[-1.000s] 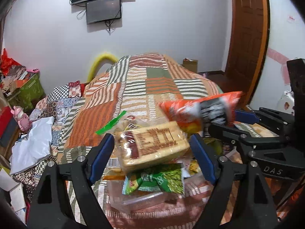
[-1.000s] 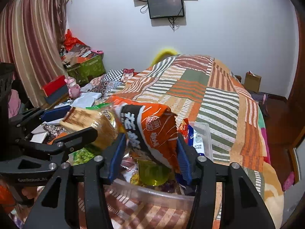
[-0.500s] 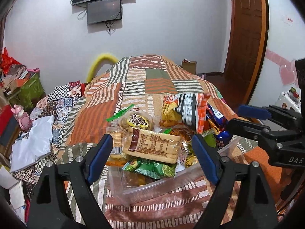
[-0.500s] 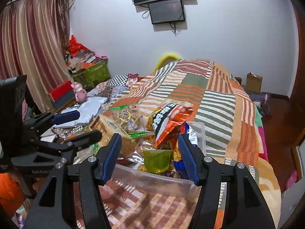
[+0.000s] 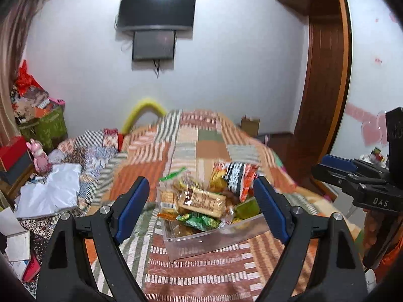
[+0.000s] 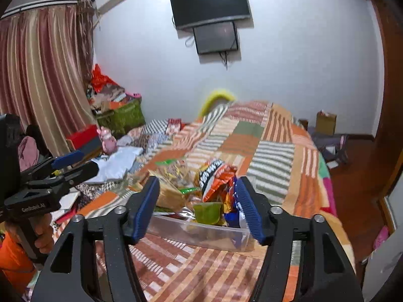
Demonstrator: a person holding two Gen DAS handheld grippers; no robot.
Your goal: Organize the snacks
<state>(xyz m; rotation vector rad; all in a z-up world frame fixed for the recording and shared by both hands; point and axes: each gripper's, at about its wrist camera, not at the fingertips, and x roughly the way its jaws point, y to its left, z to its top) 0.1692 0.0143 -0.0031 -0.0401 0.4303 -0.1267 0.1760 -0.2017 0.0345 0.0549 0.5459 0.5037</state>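
Note:
A clear plastic bin (image 5: 216, 239) heaped with snack packets stands on the patchwork bed; it also shows in the right wrist view (image 6: 201, 231). A tan cracker pack (image 5: 205, 202) lies on top, and an orange and black chip bag (image 5: 239, 178) leans at the bin's right, also in the right wrist view (image 6: 216, 178). A green jelly cup (image 6: 207, 210) sits at the bin's near side. My left gripper (image 5: 201, 211) is open and empty, held back from the bin. My right gripper (image 6: 197, 209) is open and empty, also held back from it.
The striped patchwork bedspread (image 5: 186, 151) stretches to the far wall under a TV (image 5: 156, 12). Clutter, a pink toy (image 5: 40, 156) and white cloth (image 5: 50, 191) lie at the left. A wooden door (image 5: 320, 95) stands at the right.
Both grippers opened and let go: the cracker pack and the chip bag now rest in the bin. Both grippers have drawn back and up from the bin.

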